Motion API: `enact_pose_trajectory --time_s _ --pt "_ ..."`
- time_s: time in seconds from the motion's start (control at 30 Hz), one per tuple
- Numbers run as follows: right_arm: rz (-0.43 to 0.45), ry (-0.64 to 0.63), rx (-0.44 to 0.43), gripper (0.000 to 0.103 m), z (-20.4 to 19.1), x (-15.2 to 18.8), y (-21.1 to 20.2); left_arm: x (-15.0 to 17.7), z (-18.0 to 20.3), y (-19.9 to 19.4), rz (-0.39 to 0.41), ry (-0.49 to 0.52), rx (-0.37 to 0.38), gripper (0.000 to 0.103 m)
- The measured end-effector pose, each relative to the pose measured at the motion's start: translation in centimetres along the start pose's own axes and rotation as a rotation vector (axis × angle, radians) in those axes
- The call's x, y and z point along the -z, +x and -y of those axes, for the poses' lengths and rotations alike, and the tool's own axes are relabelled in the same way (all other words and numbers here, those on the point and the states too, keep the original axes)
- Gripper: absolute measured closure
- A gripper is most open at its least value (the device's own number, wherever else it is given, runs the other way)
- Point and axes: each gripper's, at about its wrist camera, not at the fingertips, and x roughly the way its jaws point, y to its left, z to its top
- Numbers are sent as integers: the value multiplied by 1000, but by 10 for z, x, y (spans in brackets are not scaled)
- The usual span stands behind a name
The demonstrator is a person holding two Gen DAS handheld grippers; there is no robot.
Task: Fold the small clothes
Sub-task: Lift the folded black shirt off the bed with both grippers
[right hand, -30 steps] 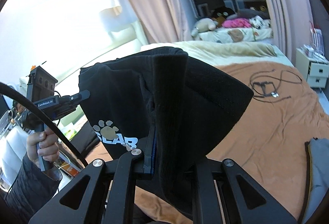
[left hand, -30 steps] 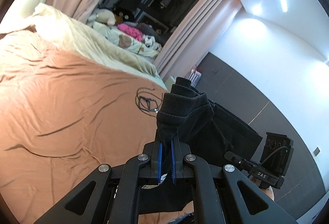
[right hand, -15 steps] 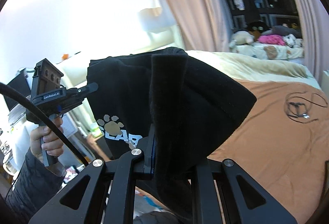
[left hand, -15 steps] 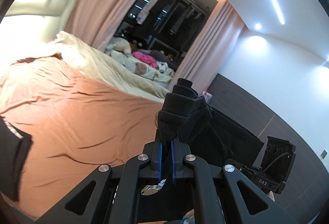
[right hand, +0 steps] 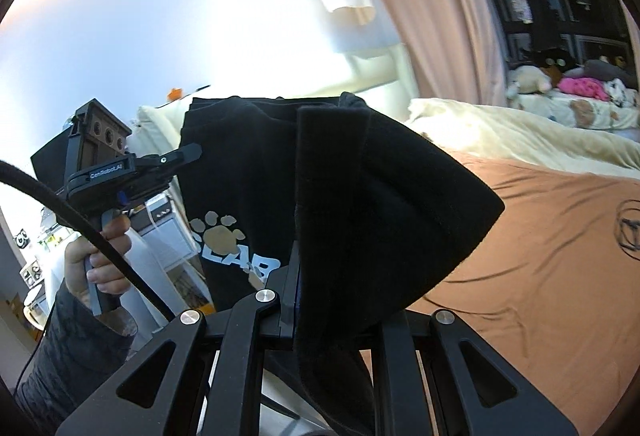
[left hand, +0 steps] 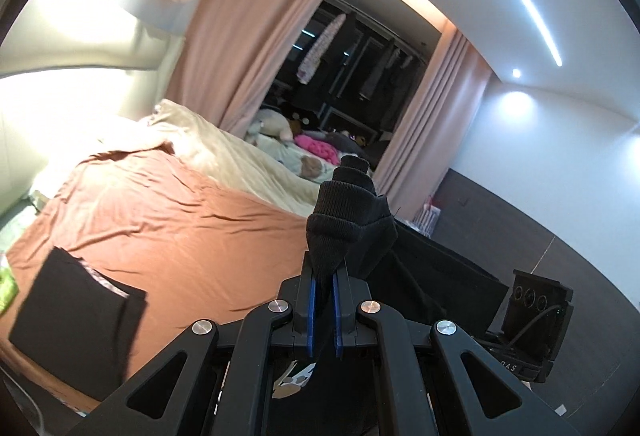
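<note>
Black garment [right hand: 248,203], paw print and white lettering on the side facing the right wrist camera, is held up in the air above the bed [left hand: 180,236], stretched between the two claws.

Left claw [left hand: 324,276]: clenched on a ribbed black edge of the garment; cloth bunches above the blue pads [left hand: 311,300] and hangs away to the right of the view.

Right claw [right hand: 298,276]: clamped on a thick fold of the same cloth, which drapes over and hides most of its fingers.

From the right wrist view, a hand [right hand: 100,260] in a dark sleeve grips the left claw's handle at the left, a black cable crossing in front.

Bed: rust-brown sheet, wrinkled; cream duvet [left hand: 240,163] bunched at the far side. Folded dark item [left hand: 76,320] lies on the sheet near the left edge. Looped cable [right hand: 628,232] lies on the sheet at the right.

Pink curtains [left hand: 248,47] frame a dark window.
</note>
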Motion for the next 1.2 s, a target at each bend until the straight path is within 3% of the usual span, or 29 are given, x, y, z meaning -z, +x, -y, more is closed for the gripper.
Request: enact_pose_trajectory --time_s 0.03,0.53,0.83,1.2 --pt "-1 -7 0 95 -1 -1 5 -3 -8 -8 4 16 -12 97" --pt "6 -54 -83 95 7 1 133 -33 -130 -49 21 51 -168 97" --pt "-45 -86 -154 95 2 18 188 -33 -206 -66 46 -15 -210 97" --pt "-116 -88 -193 95 -6 22 241 -24 -272 -85 71 -94 -322 97"
